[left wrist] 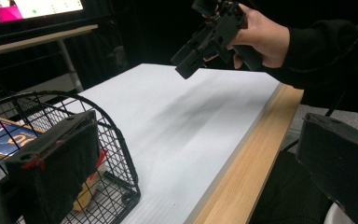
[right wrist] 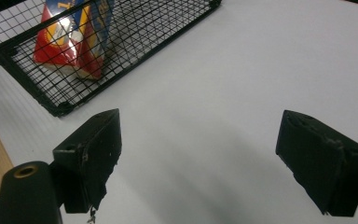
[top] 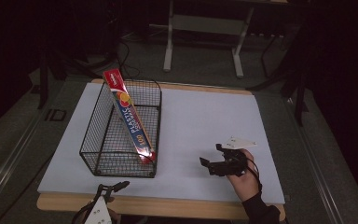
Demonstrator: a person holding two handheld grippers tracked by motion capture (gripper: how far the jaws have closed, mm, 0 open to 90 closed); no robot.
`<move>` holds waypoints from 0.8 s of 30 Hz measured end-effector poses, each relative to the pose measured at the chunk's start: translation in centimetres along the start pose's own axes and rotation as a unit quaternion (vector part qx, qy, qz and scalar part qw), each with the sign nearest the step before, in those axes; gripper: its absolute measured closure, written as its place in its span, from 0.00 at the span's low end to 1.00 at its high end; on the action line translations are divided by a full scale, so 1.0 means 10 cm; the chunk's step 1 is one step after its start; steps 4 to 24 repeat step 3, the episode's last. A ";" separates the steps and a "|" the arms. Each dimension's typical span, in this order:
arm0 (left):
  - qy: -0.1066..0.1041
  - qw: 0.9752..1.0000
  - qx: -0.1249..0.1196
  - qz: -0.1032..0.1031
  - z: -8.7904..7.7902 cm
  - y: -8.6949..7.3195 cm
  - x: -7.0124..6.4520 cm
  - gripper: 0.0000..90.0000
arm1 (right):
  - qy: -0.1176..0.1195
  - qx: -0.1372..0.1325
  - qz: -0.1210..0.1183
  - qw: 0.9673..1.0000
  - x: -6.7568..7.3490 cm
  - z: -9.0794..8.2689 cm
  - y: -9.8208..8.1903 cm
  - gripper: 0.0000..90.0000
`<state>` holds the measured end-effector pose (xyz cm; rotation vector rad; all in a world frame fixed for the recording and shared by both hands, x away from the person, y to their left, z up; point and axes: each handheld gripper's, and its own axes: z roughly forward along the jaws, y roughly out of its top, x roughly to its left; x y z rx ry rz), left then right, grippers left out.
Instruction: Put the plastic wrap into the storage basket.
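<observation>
On the left half of the white board (top: 200,121) that covers the wooden table (top: 168,205) stands a black wire basket (top: 103,158), and a long, narrow box of plastic wrap (top: 131,119) already leans inside it, its lower end down in the near right corner and its red top poking up past the far rim. That, to my eye, is the main part of the job done: the box is in and neither tool is on it. What seems left is little more than drawing back, or fetching something further, though I see no other loose item on the board. The right gripper (top: 213,162) hangs just above the bare white surface to the right of the basket, its jaws spread wide with nothing between them. The left gripper (top: 113,186) sits at the near edge of the table by the basket's front, jaws likewise parted and empty. The basket is a thin metal grid, rectangular with rounded corners; the box is glossy printed card in blue, red and yellow; the board looks matte and faintly ribbed, the table edge pale wood grain, and the jaw pads (right wrist: 91,154) are dull, scuffed black blocks.
</observation>
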<state>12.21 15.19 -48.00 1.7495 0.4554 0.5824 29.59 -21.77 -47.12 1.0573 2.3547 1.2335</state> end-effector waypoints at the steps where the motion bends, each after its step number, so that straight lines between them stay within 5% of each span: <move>1: 0.000 1.000 0.000 0.000 0.00 0.00 0.00 0.00 | 0.000 0.001 0.001 1.000 0.00 0.01 -0.01 0.16; 24: 0.001 1.000 0.000 0.001 0.00 0.00 0.00 0.00 | 0.002 0.002 0.001 1.000 0.00 0.02 -0.02 0.16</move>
